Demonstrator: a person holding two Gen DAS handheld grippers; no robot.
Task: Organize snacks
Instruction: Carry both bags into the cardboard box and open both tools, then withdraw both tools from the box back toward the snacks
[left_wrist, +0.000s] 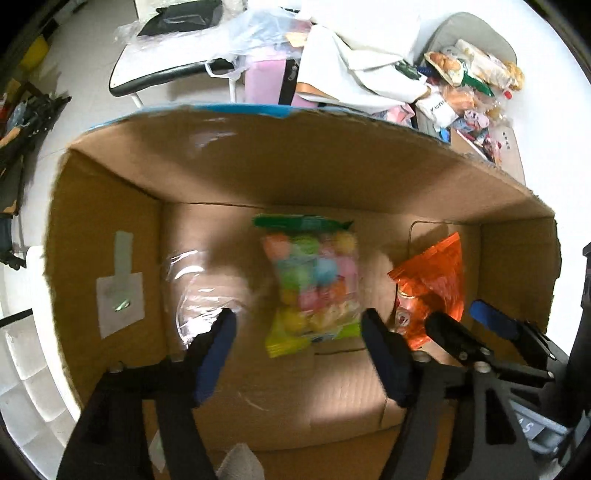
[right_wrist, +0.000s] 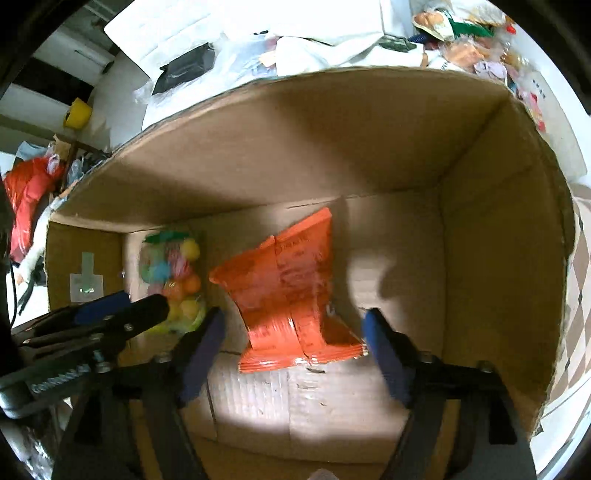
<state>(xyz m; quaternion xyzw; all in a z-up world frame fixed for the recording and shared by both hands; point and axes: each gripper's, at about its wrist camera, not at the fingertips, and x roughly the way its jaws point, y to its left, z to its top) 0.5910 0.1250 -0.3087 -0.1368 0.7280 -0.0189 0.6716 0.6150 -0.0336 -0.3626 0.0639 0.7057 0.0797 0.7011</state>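
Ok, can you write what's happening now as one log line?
left gripper: open, above colourful candy bag | right gripper: open, above orange snack packet | both inside brown cardboard box

Cluttered home room: laundry pile (left_wrist: 354, 55), folding chair (left_wrist: 155, 70).

A white chair (left_wrist: 155, 70) stood behind, with a black bag (left_wrist: 181, 16) lying on its seat. Beside it sat a clear plastic bag (left_wrist: 255, 33) and a pink box (left_wrist: 264, 77). White cloth (left_wrist: 354, 51) lay in a heap near them. Off to the far left, a small yellow tub (right_wrist: 77, 112) sat by the wall, and a red bag (right_wrist: 27, 192) lay below it.
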